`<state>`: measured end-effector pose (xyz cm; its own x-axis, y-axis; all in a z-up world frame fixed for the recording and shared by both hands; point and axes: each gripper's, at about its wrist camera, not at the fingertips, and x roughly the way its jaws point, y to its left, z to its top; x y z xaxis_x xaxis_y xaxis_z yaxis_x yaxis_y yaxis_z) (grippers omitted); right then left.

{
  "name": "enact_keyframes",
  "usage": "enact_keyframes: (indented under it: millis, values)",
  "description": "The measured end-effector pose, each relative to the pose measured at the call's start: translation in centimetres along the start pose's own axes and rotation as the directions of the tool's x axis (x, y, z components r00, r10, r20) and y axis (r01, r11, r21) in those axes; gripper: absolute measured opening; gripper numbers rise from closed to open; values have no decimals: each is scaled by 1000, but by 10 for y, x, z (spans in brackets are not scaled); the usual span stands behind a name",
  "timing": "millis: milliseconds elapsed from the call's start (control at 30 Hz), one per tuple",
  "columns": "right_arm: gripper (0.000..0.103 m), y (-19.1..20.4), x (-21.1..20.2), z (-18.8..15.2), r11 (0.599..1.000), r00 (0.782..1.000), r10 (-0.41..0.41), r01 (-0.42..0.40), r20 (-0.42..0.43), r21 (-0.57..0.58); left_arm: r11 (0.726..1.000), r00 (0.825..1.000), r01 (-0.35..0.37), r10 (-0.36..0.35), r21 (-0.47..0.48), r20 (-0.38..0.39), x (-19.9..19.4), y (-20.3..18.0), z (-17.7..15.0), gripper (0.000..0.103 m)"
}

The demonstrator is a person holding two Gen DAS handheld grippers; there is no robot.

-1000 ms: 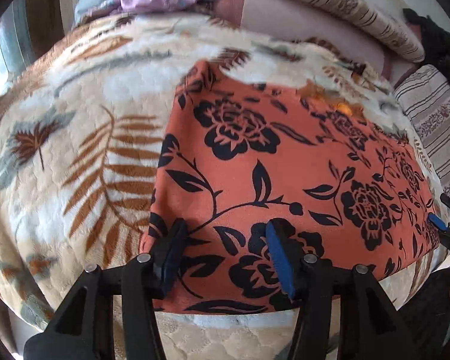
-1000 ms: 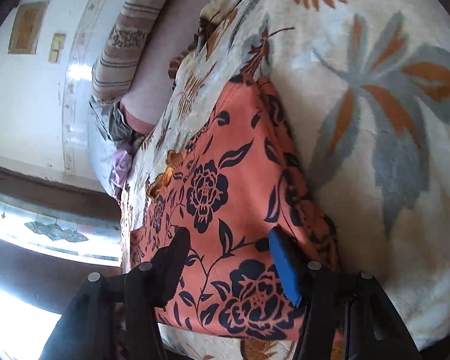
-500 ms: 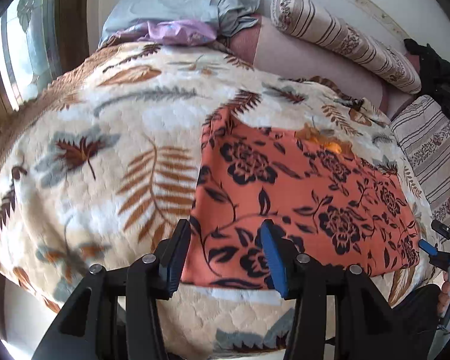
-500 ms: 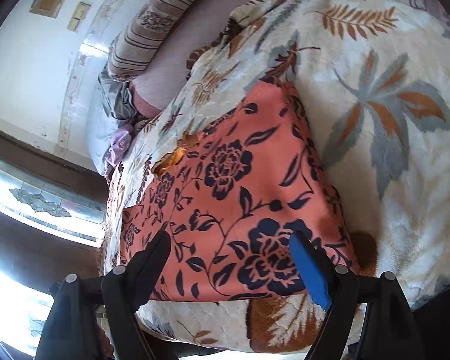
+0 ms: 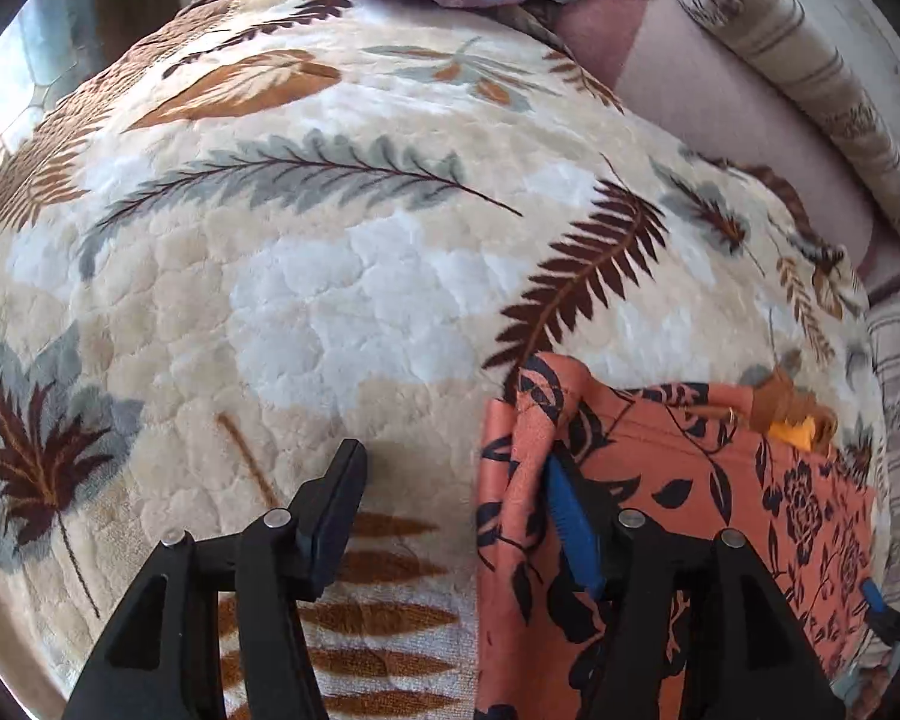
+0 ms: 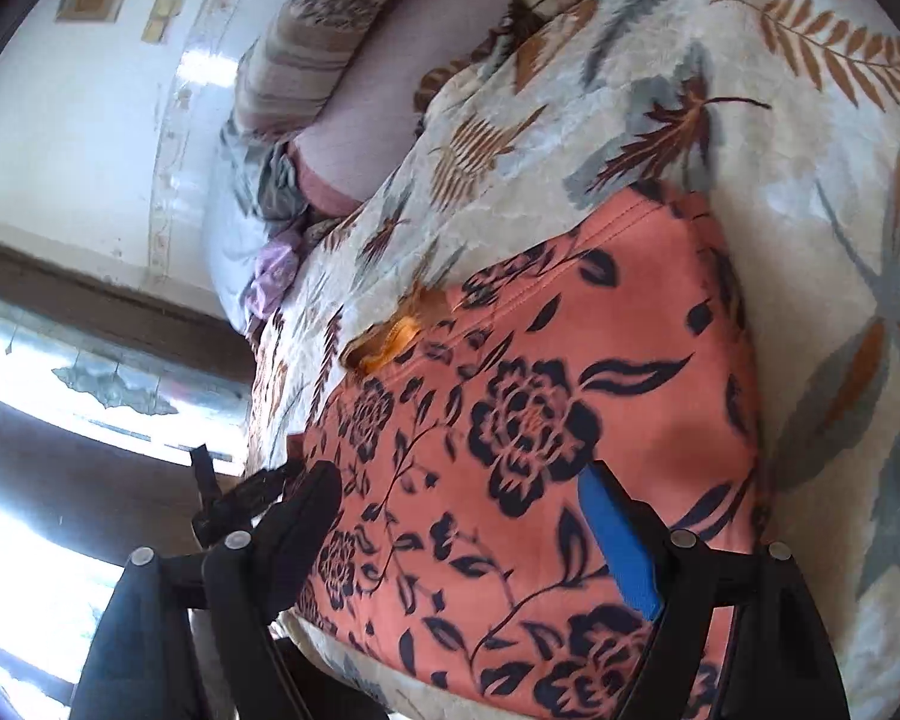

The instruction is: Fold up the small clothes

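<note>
The orange floral garment (image 5: pixel 678 516) runs off the bottom edge in the left wrist view, and its near corner hides behind the blue-padded finger (image 5: pixel 570 531) — whether that pad presses the raised fold cannot be told. The right gripper (image 5: pixel 888 612) shows only as a sliver at the frame's edge. In the right wrist view the left gripper (image 6: pixel 240 498) is dark and blurred against window glare.

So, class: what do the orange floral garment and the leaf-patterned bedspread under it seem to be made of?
Orange floral garment: thin, smooth woven cloth, probably cotton or a synthetic; matte, stitched hem, soft creases. Leaf-patterned bedspread: plush fleece-like pile, probably synthetic; fuzzy, embossed, quilted-looking surface.
</note>
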<state>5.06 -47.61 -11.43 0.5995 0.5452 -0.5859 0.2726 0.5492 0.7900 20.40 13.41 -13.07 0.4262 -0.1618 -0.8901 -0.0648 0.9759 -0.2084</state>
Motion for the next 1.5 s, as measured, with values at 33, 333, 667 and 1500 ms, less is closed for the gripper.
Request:
enact_keyframes:
  millis: [33, 333, 667, 1500]
  values:
    - [84, -13, -1, 11, 999, 1000, 3, -4, 22, 50, 999, 999, -31, 31, 14, 15, -4, 2, -3, 62]
    - [85, -4, 0, 52, 991, 989, 125, -129, 84, 45, 999, 989, 8, -15, 48, 146, -74, -6, -43, 62]
    - [83, 13, -49, -12, 999, 992, 38, -39, 119, -1, 992, 999, -43, 39, 120, 31, -70, -23, -112, 63]
    - [10, -30, -63, -122, 973, 957, -183, 144, 224, 181, 965, 989, 69, -100, 251, 111, -105, -150, -170, 72]
